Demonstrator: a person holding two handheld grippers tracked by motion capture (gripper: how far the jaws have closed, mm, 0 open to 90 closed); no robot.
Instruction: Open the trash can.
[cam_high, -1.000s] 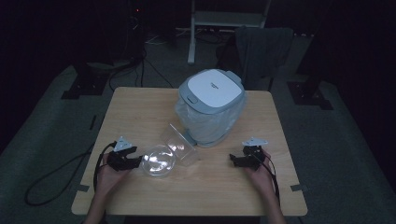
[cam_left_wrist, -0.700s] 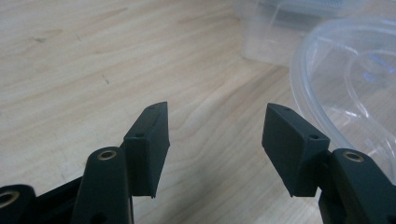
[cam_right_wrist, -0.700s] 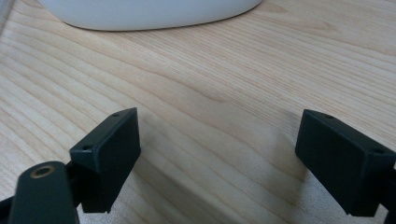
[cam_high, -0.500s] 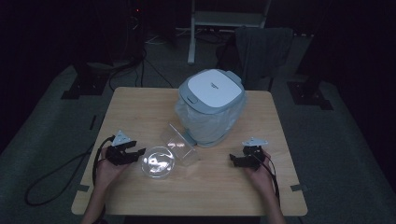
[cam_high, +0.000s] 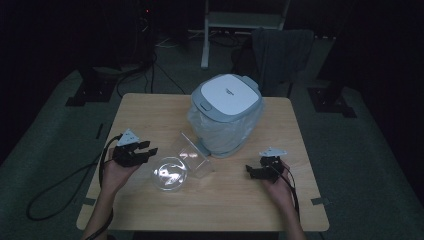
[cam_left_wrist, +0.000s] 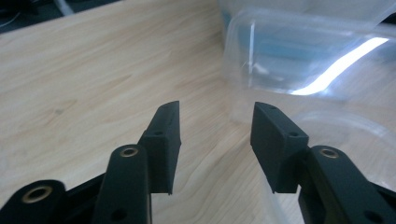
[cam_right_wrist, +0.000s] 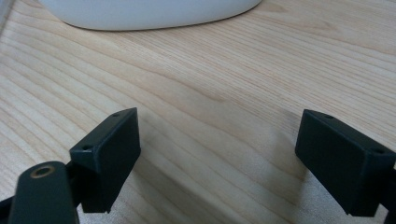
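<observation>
Pale wood-grain table (cam_high: 150, 115) under everything, and at its middle the rounded white-and-grey lidded appliance (cam_high: 227, 112), wrapped in clear plastic. Just left-front of it, a clear boxy container (cam_high: 192, 152), then a clear round bowl (cam_high: 170, 173). Left gripper (cam_high: 145, 150), jaws parted, empty, just beside the bowl; right gripper (cam_high: 252, 171), wide apart, right-front.

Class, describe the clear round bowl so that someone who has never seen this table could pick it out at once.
Start at the big white and grey lidded appliance on the light wooden table. In front of it lies a clear rectangular plastic container, and against that container's near left side sits the clear round plastic bowl, close to the left hand-held gripper. It alone is round; the container is boxy.
</observation>
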